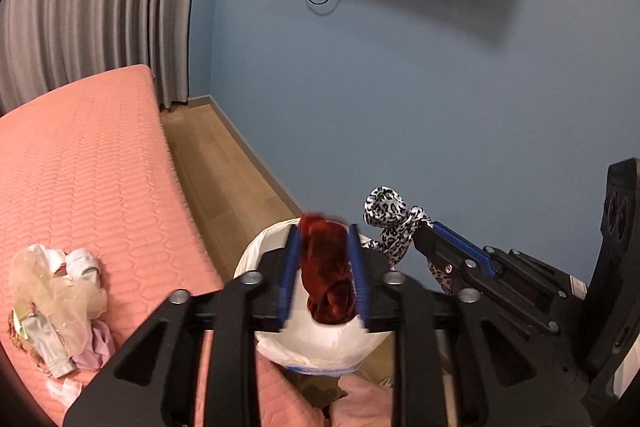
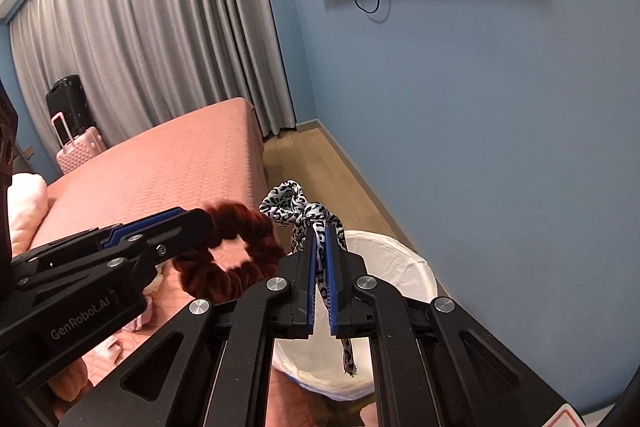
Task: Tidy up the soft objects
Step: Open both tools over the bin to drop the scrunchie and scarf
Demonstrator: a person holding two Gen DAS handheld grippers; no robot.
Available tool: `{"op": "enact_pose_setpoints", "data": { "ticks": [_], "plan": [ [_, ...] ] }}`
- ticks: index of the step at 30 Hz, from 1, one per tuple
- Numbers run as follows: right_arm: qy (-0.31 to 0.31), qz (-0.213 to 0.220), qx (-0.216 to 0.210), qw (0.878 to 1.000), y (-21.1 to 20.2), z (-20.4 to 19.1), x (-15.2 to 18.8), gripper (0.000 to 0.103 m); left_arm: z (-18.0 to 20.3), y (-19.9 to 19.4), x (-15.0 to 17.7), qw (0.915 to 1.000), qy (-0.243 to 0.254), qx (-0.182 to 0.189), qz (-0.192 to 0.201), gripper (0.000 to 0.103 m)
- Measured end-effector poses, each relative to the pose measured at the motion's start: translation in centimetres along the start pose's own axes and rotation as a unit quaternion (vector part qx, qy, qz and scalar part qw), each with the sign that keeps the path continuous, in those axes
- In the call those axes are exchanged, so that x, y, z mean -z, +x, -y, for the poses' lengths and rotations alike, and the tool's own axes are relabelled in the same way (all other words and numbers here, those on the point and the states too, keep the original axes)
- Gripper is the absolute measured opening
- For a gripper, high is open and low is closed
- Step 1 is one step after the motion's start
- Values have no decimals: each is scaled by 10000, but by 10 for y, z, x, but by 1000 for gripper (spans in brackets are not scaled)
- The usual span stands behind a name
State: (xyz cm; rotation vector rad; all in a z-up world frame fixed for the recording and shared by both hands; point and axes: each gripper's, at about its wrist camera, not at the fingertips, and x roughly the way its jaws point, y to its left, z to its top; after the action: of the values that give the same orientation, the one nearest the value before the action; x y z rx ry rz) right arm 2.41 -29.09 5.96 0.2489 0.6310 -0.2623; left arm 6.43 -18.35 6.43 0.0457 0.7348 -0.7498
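Over the round white-lined bin beside the pink quilted bed, the left gripper pinches a dark red velvet scrunchie directly above its opening, while the right gripper, clamping a leopard-print fabric hair tie, hangs just beside.

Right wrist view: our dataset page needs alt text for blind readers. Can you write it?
The right tool grips a black-and-white leopard-print scrunchie above a white-lined bin, while the left tool beside it holds a dark red scrunchie. Behind are a pink bed, grey curtains and a blue wall.
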Motion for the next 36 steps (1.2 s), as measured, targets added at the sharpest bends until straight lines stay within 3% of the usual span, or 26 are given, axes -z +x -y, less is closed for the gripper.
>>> {"op": "enact_pose_setpoints", "data": {
  "ticks": [1, 3, 4, 7, 13, 25, 36],
  "plan": [
    [38, -8, -2, 10000, 4, 1, -1, 10, -2, 3, -1, 10000, -31, -22, 4, 45],
    [95, -28, 11, 9999, 12, 2, -2, 10, -5, 5, -3, 9997, -79, -195, 131, 70],
    [97, -35, 27, 9999, 15, 3, -2, 12, -6, 6, -3, 9995, -80, -252, 182, 72],
    [132, -26, 50, 9999, 18, 4, -1, 24, -13, 8, -3, 9992, -105, -364, 153, 73],
    [101, -18, 8, 9999, 12, -2, 9, 36, -32, 1, 6, 9979, -351, -537, 124, 73],
    [-34, -328, -251, 9991, 9, -38, 44, 39, -94, -34, 53, 9874, -1216, -1013, -14, 73],
    [-466, -618, -791, 9939, 7, -116, 83, 44, -163, -66, 104, 9634, -1913, -1867, -212, 73]
  ]
}}
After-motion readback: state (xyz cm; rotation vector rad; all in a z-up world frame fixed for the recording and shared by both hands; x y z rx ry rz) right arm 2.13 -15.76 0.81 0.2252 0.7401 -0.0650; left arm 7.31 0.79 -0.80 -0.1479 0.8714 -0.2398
